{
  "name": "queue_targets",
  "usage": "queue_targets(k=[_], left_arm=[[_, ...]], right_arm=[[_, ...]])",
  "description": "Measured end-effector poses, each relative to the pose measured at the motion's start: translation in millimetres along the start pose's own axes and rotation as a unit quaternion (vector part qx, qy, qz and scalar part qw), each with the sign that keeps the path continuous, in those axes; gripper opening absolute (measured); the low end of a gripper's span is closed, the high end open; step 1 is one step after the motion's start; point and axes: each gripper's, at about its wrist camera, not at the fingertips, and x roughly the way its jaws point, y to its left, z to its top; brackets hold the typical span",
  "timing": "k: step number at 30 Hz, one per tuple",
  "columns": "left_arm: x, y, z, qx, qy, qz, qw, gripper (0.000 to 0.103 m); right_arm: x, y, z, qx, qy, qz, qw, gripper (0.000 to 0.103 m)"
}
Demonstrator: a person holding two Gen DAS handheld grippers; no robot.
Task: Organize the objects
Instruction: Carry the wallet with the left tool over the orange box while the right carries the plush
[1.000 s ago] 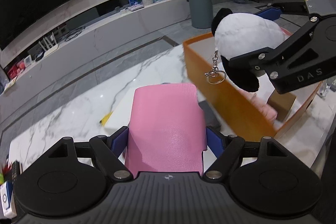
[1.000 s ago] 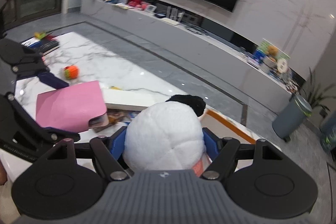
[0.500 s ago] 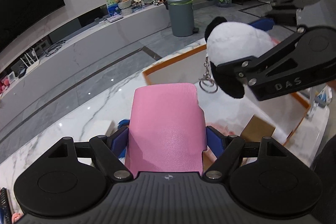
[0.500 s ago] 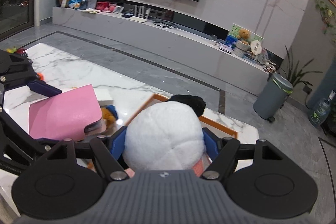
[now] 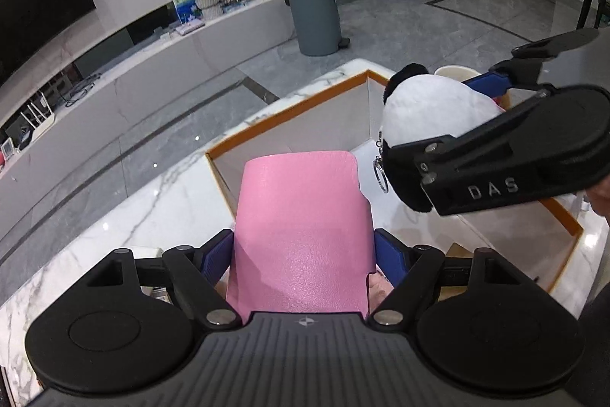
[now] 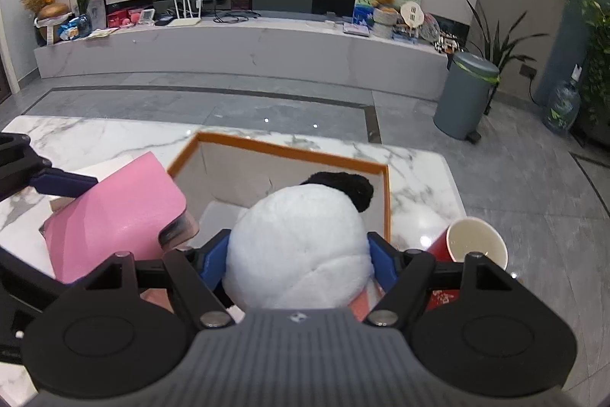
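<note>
A pink notebook [image 5: 303, 231] is clamped between the blue pads of my left gripper [image 5: 304, 254], which is shut on it and holds it over the near end of the orange-rimmed box [image 5: 282, 119]. My right gripper [image 6: 297, 260] is shut on a white and black panda plush [image 6: 301, 246] above the same box [image 6: 293, 149]. In the left wrist view the plush [image 5: 431, 113] hangs at the right with a metal key ring [image 5: 381, 174] dangling below it. The right wrist view shows the notebook [image 6: 114, 216] at the left.
A red paper cup [image 6: 471, 248] stands on the white marble table [image 6: 419, 174] just right of the box. A grey bin [image 6: 465, 94] stands on the floor beyond. A brown item [image 5: 457, 250] lies inside the box near its floor.
Both grippers have carried their loads across the table to positions over the box. The box now lies straight below the notebook and plush, and the right wrist has rolled level.
</note>
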Motion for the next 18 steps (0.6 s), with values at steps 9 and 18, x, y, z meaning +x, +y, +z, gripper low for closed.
queue_targets(k=[9,18], left_arm=[[31.6,-19.5,2.2,0.051,0.046,0.025,0.9973,0.09],[51.1,-46.5,-0.8,0.124,0.066,0.048,0.989,0.089]], right_arm=[[31.4,1.3,-12.6,0.003,0.026,0.009,1.0,0.075],[56.3,-2.1,-24.8,0.033,0.06,0.015,0.998,0.075]])
